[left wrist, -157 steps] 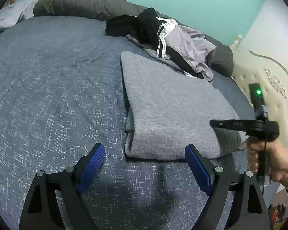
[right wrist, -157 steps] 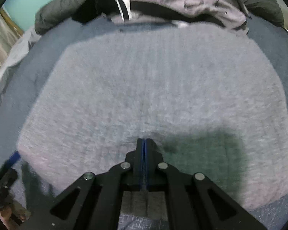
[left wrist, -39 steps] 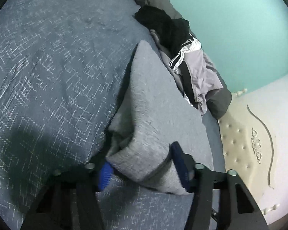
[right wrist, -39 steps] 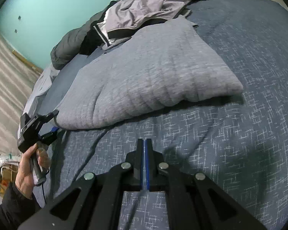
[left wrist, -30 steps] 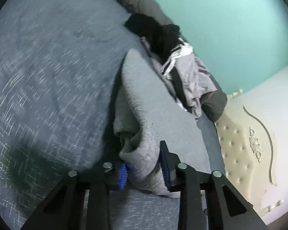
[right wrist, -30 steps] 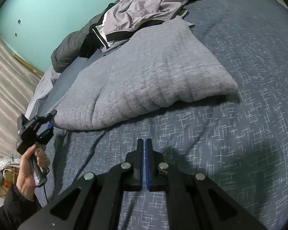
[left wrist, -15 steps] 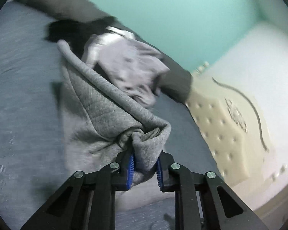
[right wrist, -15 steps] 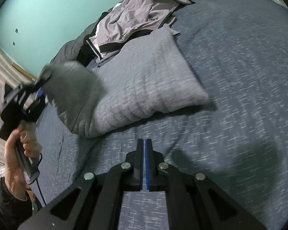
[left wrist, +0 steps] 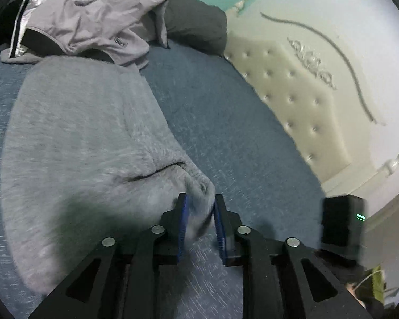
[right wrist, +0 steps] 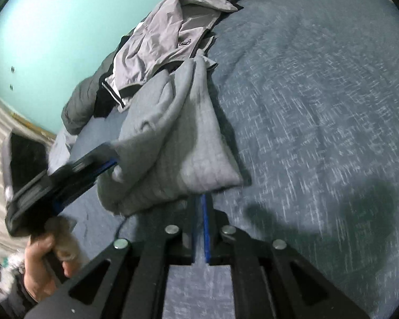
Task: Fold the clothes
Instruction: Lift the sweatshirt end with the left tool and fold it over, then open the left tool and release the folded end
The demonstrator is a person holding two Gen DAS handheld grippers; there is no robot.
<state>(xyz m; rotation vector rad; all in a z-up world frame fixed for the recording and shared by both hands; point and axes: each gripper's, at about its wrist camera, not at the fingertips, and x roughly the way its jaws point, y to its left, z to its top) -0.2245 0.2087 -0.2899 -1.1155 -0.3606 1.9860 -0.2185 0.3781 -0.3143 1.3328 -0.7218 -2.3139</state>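
Observation:
A grey quilted garment (left wrist: 79, 138) lies folded on the blue bedspread (left wrist: 226, 111). My left gripper (left wrist: 199, 212) is shut on the garment's near corner and carries it over the rest of the cloth. In the right wrist view the garment (right wrist: 183, 138) is doubled over, its lifted edge held by the left gripper (right wrist: 111, 163) at the left. My right gripper (right wrist: 199, 207) is shut and empty, just in front of the garment's near edge.
A pile of unfolded clothes, a light grey jacket (left wrist: 87, 18) on top, lies at the back of the bed by a dark grey duvet (left wrist: 196, 24). A cream tufted headboard (left wrist: 292, 93) stands at the right. A teal wall (right wrist: 66, 26) is behind.
My left gripper closed on the garment's corner, lifted it and swung it over toward the right side. My right gripper stayed shut and moved closer to the garment.

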